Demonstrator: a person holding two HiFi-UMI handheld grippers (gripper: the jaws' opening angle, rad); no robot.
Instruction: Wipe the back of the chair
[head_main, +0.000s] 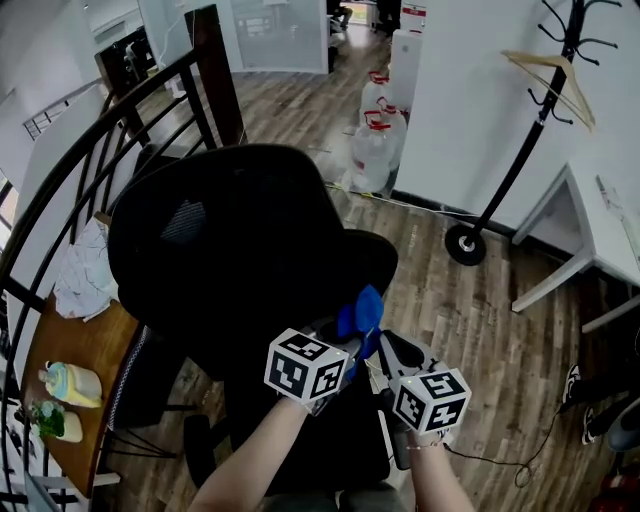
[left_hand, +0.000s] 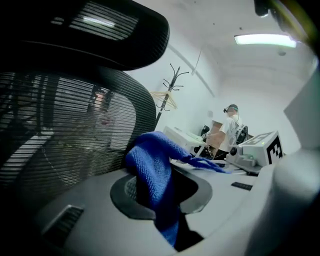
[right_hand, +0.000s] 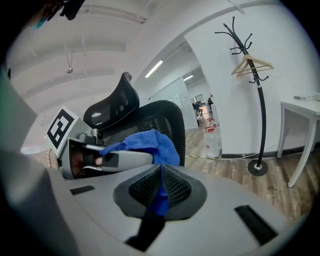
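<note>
Both tongs (left_hand: 159, 197) (right_hand: 161, 189) grip cloth (head_main: 365, 308), tips hidden.

We see bright, even indoor light throughout. In the left gripper view a ceiling lamp (left_hand: 265, 40) flares white at the upper right, and the chair (left_hand: 65, 140) reads nearly black (its mesh weave shows all the same). The blue cloth (left_hand: 150, 160) is sharp and saturated; the left gripper (left_hand: 162, 197), nearest the lens, is soft. Both gripper views bend strongly at their edges, the right one with dark corners. In the head view the floor (head_main: 450, 290) carries a mild sheen.
</note>
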